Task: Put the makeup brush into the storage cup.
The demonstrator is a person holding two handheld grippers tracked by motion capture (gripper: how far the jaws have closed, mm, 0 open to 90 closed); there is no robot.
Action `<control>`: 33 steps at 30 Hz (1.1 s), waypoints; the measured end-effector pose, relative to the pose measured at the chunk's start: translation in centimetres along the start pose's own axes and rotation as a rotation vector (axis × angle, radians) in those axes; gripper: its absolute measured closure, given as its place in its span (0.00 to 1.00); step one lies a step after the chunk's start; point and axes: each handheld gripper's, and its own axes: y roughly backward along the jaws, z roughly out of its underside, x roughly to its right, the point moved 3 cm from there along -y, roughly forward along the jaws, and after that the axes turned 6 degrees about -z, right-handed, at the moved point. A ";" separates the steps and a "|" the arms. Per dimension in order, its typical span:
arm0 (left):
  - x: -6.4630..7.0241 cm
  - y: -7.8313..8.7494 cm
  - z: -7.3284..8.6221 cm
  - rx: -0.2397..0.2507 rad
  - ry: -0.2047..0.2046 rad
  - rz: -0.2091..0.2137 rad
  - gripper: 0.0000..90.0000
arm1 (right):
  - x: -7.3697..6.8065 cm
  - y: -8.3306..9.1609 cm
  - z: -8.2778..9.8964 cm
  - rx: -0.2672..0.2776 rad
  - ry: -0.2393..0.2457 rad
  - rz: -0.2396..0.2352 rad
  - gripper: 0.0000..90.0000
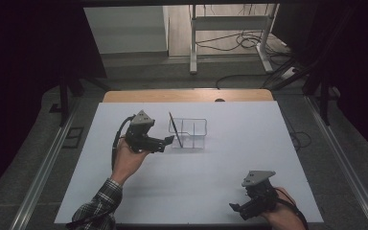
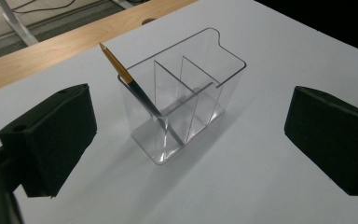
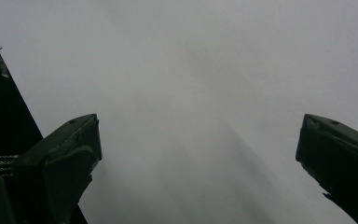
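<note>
Leaning up-left in the near compartment of the clear organizer (image 2: 186, 98), the paintbrush (image 2: 135, 88) stood centre-frame, just ahead of the gaping, empty left gripper (image 1: 170, 140); the right gripper (image 1: 235, 207), also open, waited lower right.

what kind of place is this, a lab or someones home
Most likely a lab or recording room: a white table under dark curtains, loose cables on the floor, and a metal stand behind it.
</note>
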 end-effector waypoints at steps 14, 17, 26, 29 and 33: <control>0.5 0.5 1.5 -0.013 -0.033 -0.013 0.01 | -0.1 0.1 -0.1 0.004 0.009 0.007 0.00; 0.6 0.5 1.7 -0.018 -0.039 -0.011 0.01 | -0.1 0.1 -0.1 0.005 0.011 0.007 0.00; 0.5 1.0 2.4 -0.024 -0.027 -0.008 0.00 | -0.2 0.1 -0.2 0.009 0.014 0.009 0.00; 0.4 1.3 2.6 -0.019 -0.024 -0.010 0.00 | -0.2 0.2 -0.2 0.016 0.015 0.011 0.00; 0.4 1.7 2.9 -0.014 -0.025 -0.015 0.00 | -0.2 0.3 -0.3 0.022 0.020 0.015 0.00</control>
